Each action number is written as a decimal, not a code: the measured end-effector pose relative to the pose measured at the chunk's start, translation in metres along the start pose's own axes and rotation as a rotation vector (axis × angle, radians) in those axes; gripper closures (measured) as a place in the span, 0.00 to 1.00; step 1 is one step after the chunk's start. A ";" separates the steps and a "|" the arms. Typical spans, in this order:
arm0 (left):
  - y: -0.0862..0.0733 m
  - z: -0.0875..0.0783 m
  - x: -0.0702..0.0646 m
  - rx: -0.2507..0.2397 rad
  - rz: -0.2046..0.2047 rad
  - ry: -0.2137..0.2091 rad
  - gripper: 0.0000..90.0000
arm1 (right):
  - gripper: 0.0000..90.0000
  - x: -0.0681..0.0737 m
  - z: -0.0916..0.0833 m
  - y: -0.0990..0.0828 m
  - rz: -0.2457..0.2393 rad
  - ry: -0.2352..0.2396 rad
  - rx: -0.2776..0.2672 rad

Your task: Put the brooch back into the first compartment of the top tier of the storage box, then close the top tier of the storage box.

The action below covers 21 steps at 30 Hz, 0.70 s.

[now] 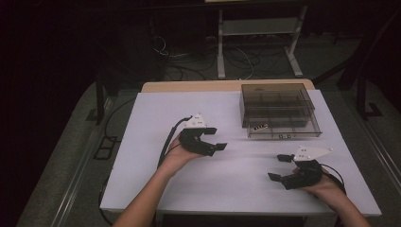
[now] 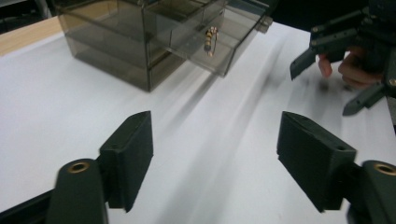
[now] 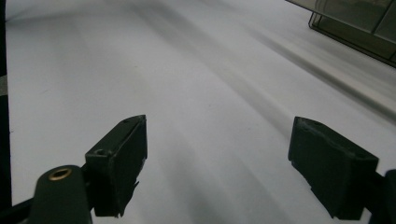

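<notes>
Smoky clear-plastic drawer box (image 1: 278, 109), rectangular.

The high view is dim overall. The white table (image 1: 236, 175) is the brightest area, lit softly and evenly from above, while the floor and the room behind it fall into near black. Shadows under the two hands are faint and soft-edged. The picture is slightly grainy, with no strong glare. In the left gripper view, long grey smears of motion blur streak across the table, and the smoky clear plastic drawer box (image 2: 140, 42) looks soft, with pale reflections on its walls. The right gripper view shows similar diagonal streaks, darker toward the upper left corner; the nearest black parts at the bottom edges are a little out of focus.
</notes>
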State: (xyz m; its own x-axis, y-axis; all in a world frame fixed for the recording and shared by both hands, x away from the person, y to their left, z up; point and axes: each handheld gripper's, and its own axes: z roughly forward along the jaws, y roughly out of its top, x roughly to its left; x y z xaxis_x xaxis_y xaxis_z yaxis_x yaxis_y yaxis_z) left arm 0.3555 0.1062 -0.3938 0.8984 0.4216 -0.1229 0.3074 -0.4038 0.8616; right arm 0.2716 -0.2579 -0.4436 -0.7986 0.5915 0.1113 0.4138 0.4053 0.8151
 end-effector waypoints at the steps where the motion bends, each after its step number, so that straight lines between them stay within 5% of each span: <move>1: -0.004 -0.004 -0.001 0.001 -0.003 0.009 0.25 | 0.21 0.000 0.000 0.000 0.000 0.000 0.001; 14: -0.039 -0.039 -0.005 0.004 -0.048 0.068 0.03 | 0.21 0.000 0.000 0.000 -0.004 -0.004 -0.010; 21: -0.058 -0.056 -0.008 -0.007 -0.058 0.087 0.00 | 0.21 -0.001 -0.001 0.001 0.009 0.001 -0.011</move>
State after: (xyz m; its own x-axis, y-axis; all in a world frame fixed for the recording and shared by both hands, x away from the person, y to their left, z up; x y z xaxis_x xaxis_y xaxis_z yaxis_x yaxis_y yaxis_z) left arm 0.3131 0.1714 -0.4154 0.8485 0.5130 -0.1302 0.3561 -0.3713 0.8575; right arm 0.2722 -0.2585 -0.4429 -0.7955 0.5941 0.1194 0.4163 0.3927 0.8201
